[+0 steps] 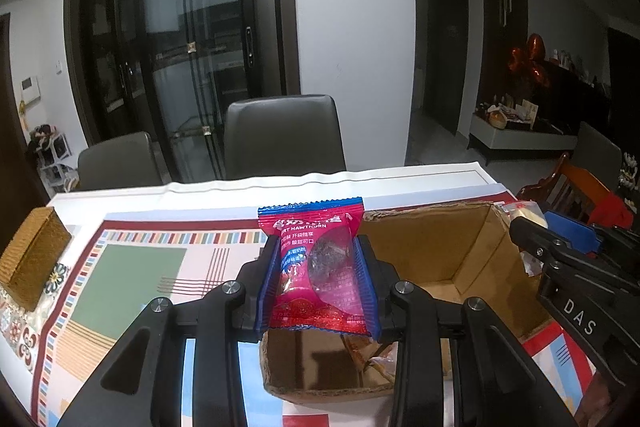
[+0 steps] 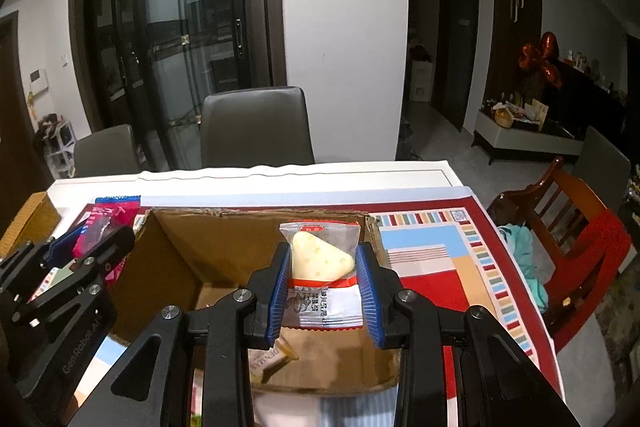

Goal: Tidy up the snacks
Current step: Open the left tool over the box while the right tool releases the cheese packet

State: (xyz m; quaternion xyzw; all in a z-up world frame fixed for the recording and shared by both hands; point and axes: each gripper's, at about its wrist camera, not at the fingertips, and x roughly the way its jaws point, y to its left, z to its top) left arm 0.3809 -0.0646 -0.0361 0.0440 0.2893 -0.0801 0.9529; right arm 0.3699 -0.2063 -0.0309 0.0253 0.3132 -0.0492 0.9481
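My left gripper is shut on a red hawthorn snack packet and holds it upright over the left edge of an open cardboard box. My right gripper is shut on a clear packet with a white cheese-shaped snack and holds it above the same box. Snack packets lie on the box floor. The right gripper shows at the right in the left wrist view; the left gripper shows at the left in the right wrist view.
The box stands on a table with a patterned cloth. A woven brown box stands at the table's left. Grey chairs stand behind the table. A wooden chair with red cloth stands to the right.
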